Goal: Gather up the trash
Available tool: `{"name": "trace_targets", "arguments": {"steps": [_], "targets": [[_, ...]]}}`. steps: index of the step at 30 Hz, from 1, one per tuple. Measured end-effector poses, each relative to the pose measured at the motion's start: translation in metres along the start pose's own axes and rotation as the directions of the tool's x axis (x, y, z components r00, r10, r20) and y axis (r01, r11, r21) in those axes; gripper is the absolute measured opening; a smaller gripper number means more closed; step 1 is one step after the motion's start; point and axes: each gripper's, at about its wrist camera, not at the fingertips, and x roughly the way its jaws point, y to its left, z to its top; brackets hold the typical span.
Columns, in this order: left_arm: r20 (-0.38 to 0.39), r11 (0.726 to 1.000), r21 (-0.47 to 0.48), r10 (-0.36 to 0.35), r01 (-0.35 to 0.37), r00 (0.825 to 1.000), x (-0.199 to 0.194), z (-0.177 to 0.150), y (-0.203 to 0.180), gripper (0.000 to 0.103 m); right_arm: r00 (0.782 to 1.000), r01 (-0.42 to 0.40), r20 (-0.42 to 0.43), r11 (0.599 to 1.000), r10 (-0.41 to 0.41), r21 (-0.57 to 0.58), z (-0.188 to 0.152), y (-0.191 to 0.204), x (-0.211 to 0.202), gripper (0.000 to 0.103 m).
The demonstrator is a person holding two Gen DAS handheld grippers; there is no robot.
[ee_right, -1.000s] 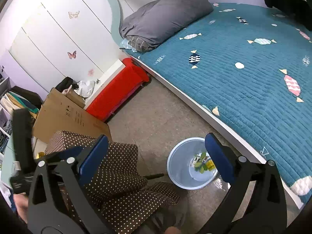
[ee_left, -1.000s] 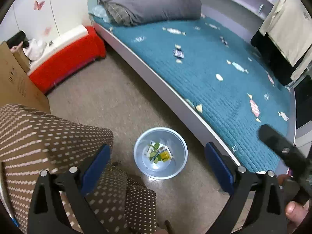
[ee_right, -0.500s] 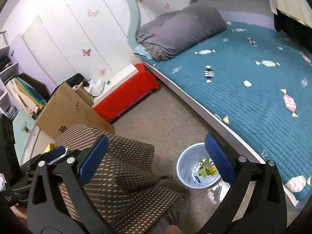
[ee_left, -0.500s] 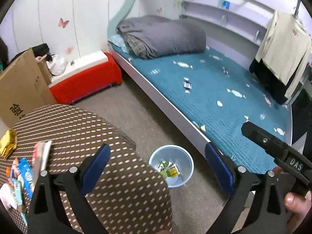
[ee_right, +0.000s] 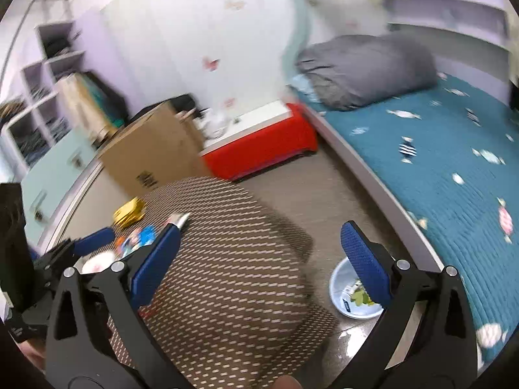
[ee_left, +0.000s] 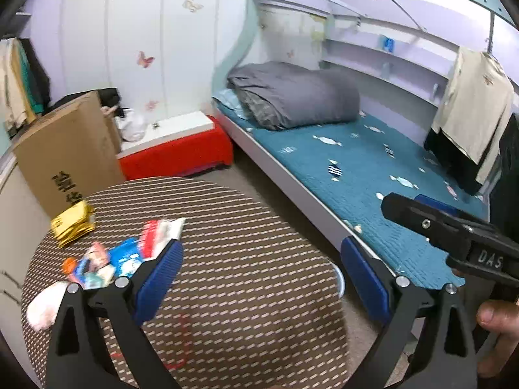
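A round table with a brown dotted cloth [ee_left: 246, 278] fills the lower left of both views. Several wrappers lie on its left side: a yellow packet [ee_left: 73, 223], a red and white wrapper [ee_left: 160, 231], blue and orange packets [ee_left: 107, 261] and a white crumpled piece [ee_left: 43, 306]. The yellow packet also shows in the right wrist view [ee_right: 129, 214]. A pale blue bin [ee_right: 352, 295] with trash inside stands on the floor by the bed; only its rim shows in the left wrist view [ee_left: 340, 280]. My left gripper [ee_left: 261, 280] is open and empty above the table. My right gripper [ee_right: 259, 267] is open and empty.
A bed with a teal cover [ee_left: 373, 175] and grey duvet [ee_left: 295, 95] runs along the right. A red bench [ee_left: 175, 154] and a cardboard box [ee_left: 65, 149] stand beyond the table. Shelves [ee_right: 42, 97] are on the left wall. Clothes [ee_left: 470, 120] hang at the right.
Both grippers have tilted up from the bin on the floor toward the table top. The wrappers on the table have come into view. Both stay open.
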Motion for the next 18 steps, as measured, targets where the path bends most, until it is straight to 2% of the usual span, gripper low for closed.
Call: {"name": "trace_targets", "arguments": {"steps": [4, 9, 13, 18], "targets": [[0.009, 0.997, -0.054, 0.054, -0.054, 0.998, -0.019, -0.02, 0.038, 0.095, 0.997, -0.073, -0.045, 0.994, 0.069, -0.085, -0.01, 0.037, 0.013, 0.097], [0.0, 0.985, -0.122, 0.124, -0.123, 0.992, -0.033, -0.046, 0.08, 0.095, 0.98, -0.169, -0.131, 0.969, 0.147, -0.18, -0.031, 0.083, 0.034, 0.097], [-0.018, 0.968, -0.179, 0.177, -0.177, 0.984, -0.044, -0.068, 0.117, 0.095, 0.963, -0.234, -0.19, 0.939, 0.189, -0.251, -0.051, 0.113, 0.051, 0.097], [-0.039, 0.947, -0.22, 0.23, -0.233, 0.972, -0.051, -0.087, 0.146, 0.095, 0.942, -0.276, -0.271, 0.916, 0.198, -0.292, -0.074, 0.136, 0.077, 0.097]]}}
